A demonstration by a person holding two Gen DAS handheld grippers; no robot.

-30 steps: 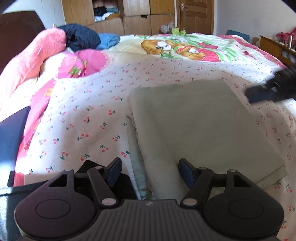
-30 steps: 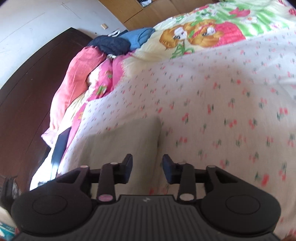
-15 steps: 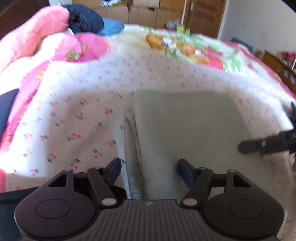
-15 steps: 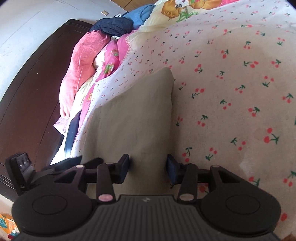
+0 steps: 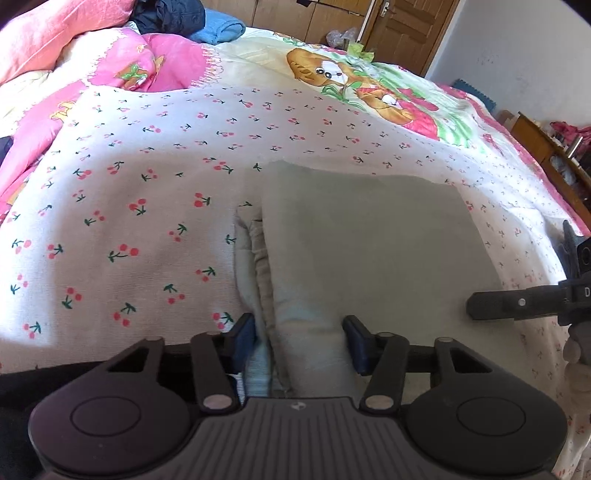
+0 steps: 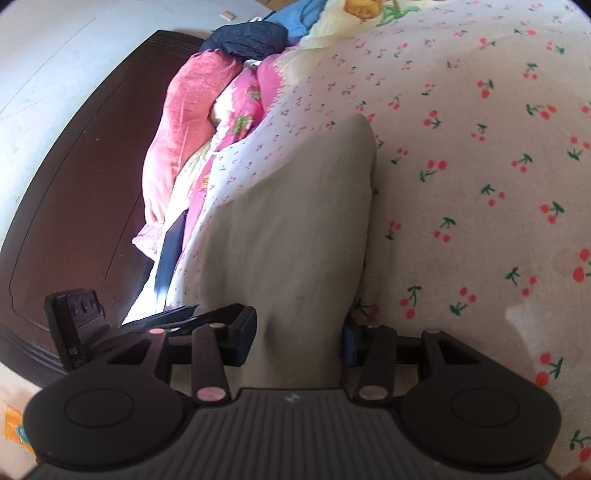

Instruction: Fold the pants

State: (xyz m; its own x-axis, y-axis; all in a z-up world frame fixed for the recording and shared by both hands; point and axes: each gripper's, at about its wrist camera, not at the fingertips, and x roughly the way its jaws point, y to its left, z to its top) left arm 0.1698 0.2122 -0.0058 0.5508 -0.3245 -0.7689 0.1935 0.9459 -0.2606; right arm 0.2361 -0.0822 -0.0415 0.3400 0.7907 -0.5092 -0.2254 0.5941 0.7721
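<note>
The pale green pants point(image 5: 369, 236) lie folded into a flat rectangle on the cherry-print bedspread point(image 5: 129, 206). My left gripper point(image 5: 299, 341) is open, its fingers either side of the near left corner where the layered edges show. My right gripper point(image 6: 299, 338) is open around the pants' point(image 6: 295, 221) near right edge. The right gripper's finger also shows in the left wrist view point(image 5: 491, 304), at the pants' right side. The left gripper's body shows in the right wrist view point(image 6: 77, 325).
Pink quilts point(image 5: 55, 48) and dark and blue clothes point(image 5: 184, 18) are piled at the head of the bed. A cartoon-print sheet point(image 5: 351, 77) lies beyond. A dark headboard point(image 6: 74, 184) stands at the left. A wooden side table point(image 5: 546, 147) is at the right.
Both grippers have moved in and down onto the folded pants. The left now straddles the near left corner and the right straddles the right edge. Both have stayed open.
</note>
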